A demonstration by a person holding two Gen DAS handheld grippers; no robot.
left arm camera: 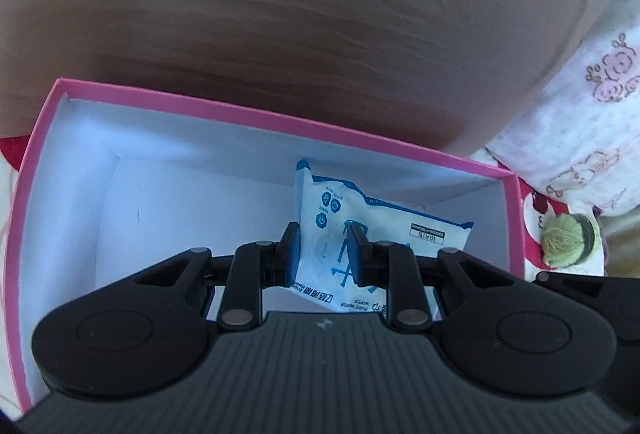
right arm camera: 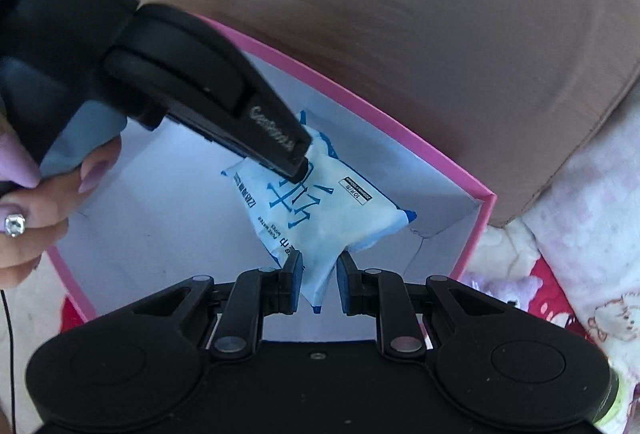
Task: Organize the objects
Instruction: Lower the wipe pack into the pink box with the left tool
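Observation:
A white and blue wipes pack (left arm camera: pixel 332 218) hangs low inside a pink box (left arm camera: pixel 168 96) with a white inside. My left gripper (left arm camera: pixel 323 254) is shut on the pack's near edge, a pad on each side. In the right wrist view the same pack (right arm camera: pixel 320 210) lies tilted over the floor of the box (right arm camera: pixel 404 132). My right gripper (right arm camera: pixel 320 282) is shut on the pack's lower corner. The left gripper (right arm camera: pixel 298 164) reaches in from the upper left and pinches the pack's far end. A hand (right arm camera: pixel 36 210) holds its grip.
A brown cushion (left arm camera: pixel 304 14) with a fluffy pale cloud outline lies just beyond the box. Floral white fabric (left arm camera: pixel 592 122) and a green yarn pompom (left arm camera: pixel 568 240) sit at the right. Red patterned cloth (right arm camera: pixel 544 294) lies under the box.

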